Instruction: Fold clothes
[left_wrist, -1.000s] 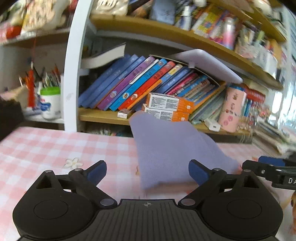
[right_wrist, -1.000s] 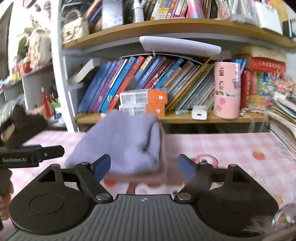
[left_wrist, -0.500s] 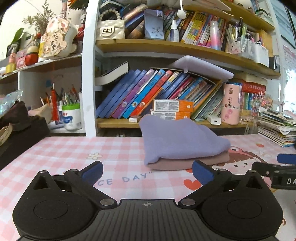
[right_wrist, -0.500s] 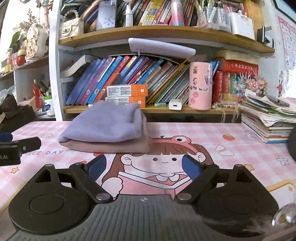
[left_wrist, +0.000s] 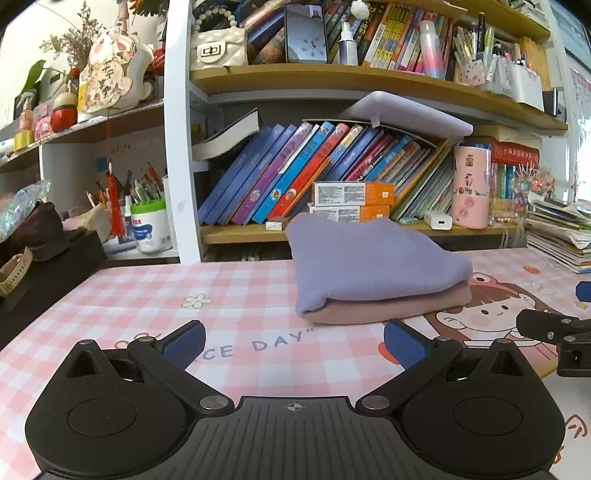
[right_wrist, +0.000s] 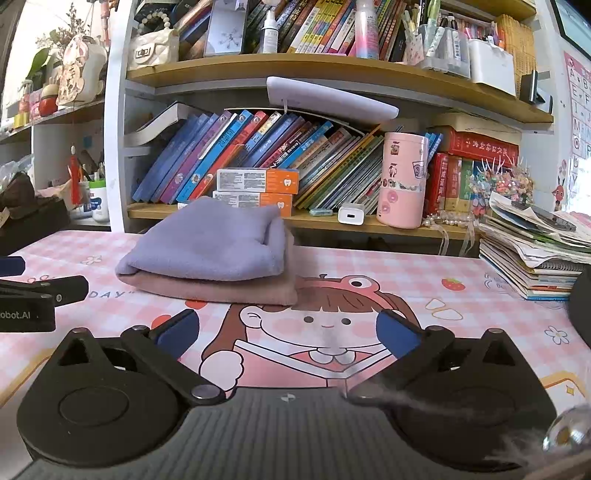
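A folded lavender garment (left_wrist: 369, 264) lies on top of a folded dusty-pink garment (left_wrist: 391, 304) on the pink checked table mat (left_wrist: 147, 295). The stack also shows in the right wrist view, lavender (right_wrist: 210, 243) over pink (right_wrist: 221, 290). My left gripper (left_wrist: 293, 341) is open and empty, well in front of the stack. My right gripper (right_wrist: 286, 330) is open and empty, in front of the stack and to its right. Each gripper's tip shows at the edge of the other's view.
A bookshelf with slanted books (left_wrist: 295, 177), two orange boxes (left_wrist: 351, 201) and a pink tumbler (left_wrist: 471, 184) stands behind the table. A pile of magazines (right_wrist: 535, 254) sits at the right. A dark box (left_wrist: 44, 266) and a pen cup (left_wrist: 151, 229) are at the left.
Both grippers have pulled back from the folded stack, which now lies at rest on the mat. Both have stayed open.
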